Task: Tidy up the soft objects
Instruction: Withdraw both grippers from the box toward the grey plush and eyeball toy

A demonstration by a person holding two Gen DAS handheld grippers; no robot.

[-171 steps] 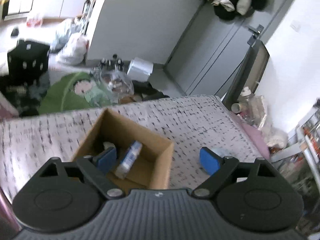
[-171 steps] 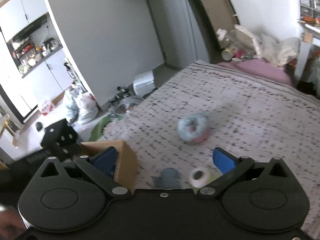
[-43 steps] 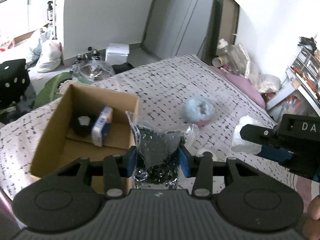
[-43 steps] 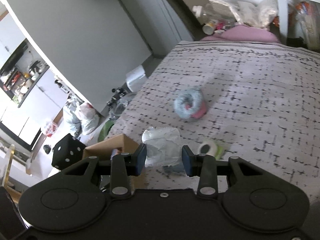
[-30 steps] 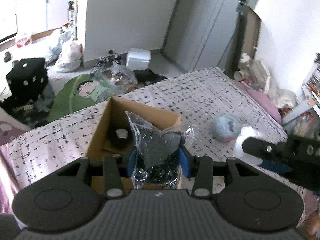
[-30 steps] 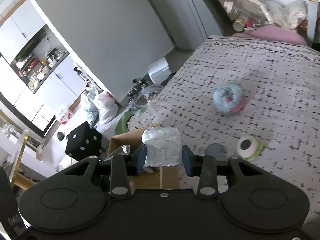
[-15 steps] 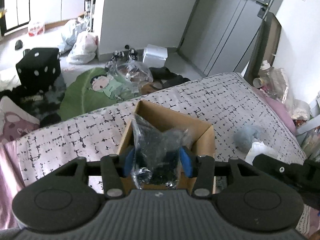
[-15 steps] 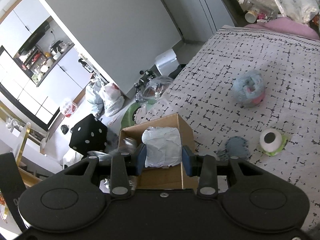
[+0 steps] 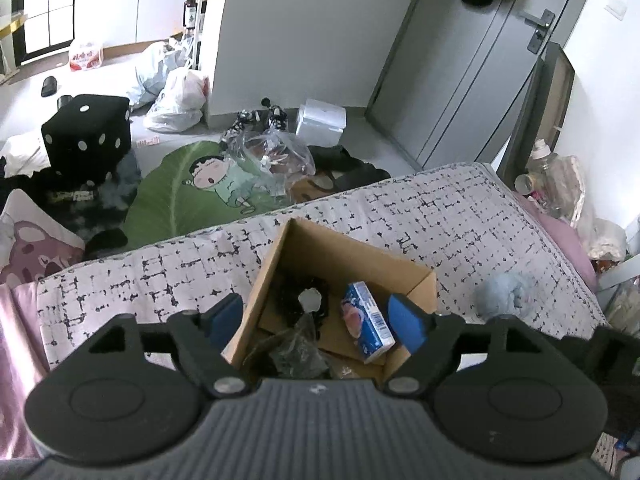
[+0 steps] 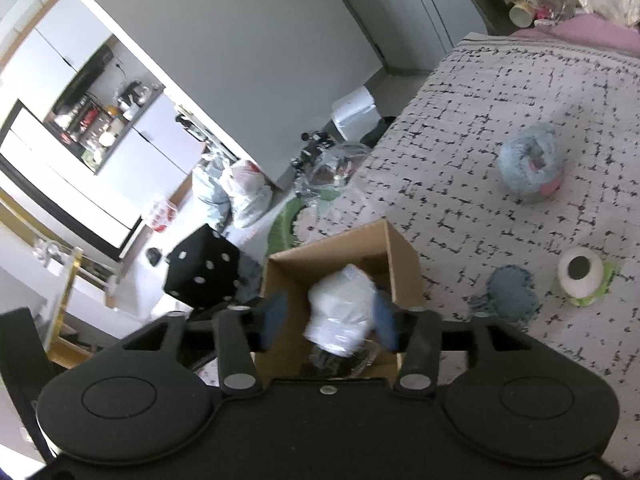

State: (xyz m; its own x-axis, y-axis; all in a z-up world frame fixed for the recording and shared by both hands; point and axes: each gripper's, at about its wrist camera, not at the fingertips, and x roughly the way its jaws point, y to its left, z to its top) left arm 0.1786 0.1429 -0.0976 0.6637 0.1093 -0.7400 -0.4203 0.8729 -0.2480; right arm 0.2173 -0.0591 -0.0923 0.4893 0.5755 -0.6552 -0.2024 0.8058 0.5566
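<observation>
A cardboard box [image 9: 416,276] sits on a bed with a black-and-white patterned cover [image 9: 460,216], and both hand-held grippers hover above its open top. The left gripper [image 9: 314,318] has just been opening; its blue pads stand wide apart with nothing pressed between them, and the clear bag of dark material [image 9: 294,350] it carried lies inside the box beside a small blue carton [image 9: 366,326] and a black item [image 9: 304,296]. The right gripper [image 10: 330,318] has also just been opening; the white wrapped bundle [image 10: 342,310] sits blurred between its pads, apparently let go and dropping into the box. Still out on the cover, judging by the right wrist view, are a pale blue fluffy ring [image 10: 530,164], a flat blue fuzzy piece [image 10: 510,288] and a white roll on green [image 10: 582,274], so the sorting seems roughly half done.
</observation>
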